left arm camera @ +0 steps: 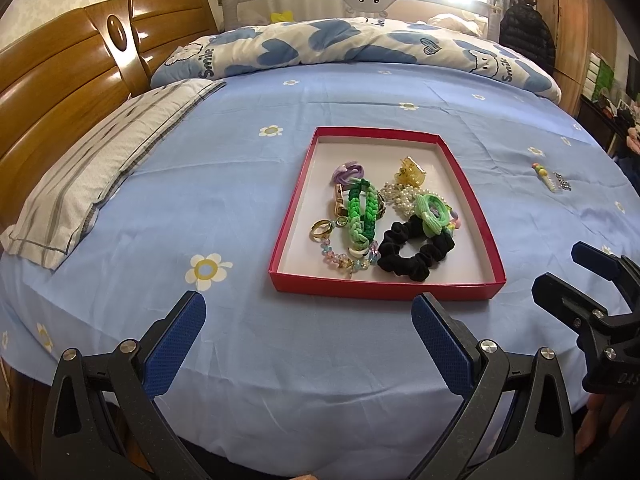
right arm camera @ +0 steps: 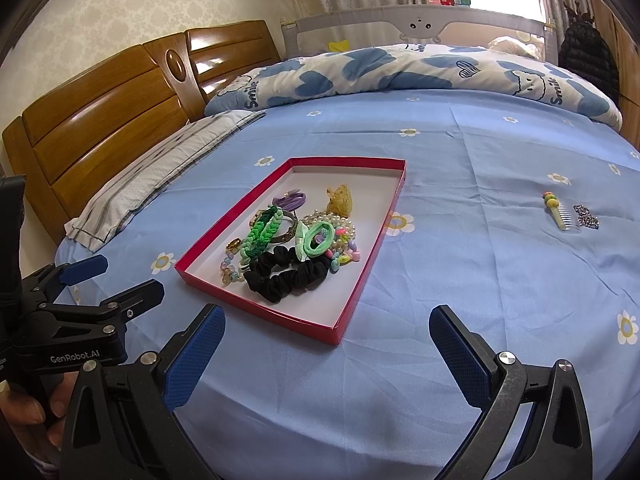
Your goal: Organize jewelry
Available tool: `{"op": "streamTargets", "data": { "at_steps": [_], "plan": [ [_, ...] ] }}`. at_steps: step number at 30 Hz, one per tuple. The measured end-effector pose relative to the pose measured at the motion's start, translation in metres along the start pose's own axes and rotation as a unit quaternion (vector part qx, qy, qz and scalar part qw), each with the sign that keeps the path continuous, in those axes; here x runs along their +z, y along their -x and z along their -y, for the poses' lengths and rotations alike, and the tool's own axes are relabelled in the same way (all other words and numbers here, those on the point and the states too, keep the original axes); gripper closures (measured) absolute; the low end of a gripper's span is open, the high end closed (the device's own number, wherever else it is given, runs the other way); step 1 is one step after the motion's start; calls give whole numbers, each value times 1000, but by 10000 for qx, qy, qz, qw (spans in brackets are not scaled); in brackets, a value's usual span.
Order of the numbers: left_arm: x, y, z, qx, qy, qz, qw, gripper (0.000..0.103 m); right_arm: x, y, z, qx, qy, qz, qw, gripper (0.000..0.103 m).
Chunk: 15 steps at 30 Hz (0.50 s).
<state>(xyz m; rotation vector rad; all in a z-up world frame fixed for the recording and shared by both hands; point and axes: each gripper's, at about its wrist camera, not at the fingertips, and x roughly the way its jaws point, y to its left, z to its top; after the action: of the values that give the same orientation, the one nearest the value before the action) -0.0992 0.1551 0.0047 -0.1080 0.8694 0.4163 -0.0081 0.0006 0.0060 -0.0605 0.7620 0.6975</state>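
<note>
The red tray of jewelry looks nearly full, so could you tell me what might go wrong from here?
1. The small comb and chain lie loose on the soft sheet; open jaws may pinch fabric along with them.
2. The pearls, green braid and black scrunchie overlap in the tray; lifting one may drag others out.

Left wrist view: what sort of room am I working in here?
Almost certainly a home bedroom. The red tray of jewelry sits on a made bed with a blue flowered sheet, a wooden headboard stands at the left, and a pillow and folded quilt lie beyond.
</note>
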Motion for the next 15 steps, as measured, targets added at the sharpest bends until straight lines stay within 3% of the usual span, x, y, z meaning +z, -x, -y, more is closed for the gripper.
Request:
{"op": "streamTargets", "data": {
  "at_steps": [15],
  "plan": [
    [-1, 1, 3, 135, -123, 88, 9998, 0, 4, 2, -3, 2, -1, 20, 10000, 0]
  ]
}}
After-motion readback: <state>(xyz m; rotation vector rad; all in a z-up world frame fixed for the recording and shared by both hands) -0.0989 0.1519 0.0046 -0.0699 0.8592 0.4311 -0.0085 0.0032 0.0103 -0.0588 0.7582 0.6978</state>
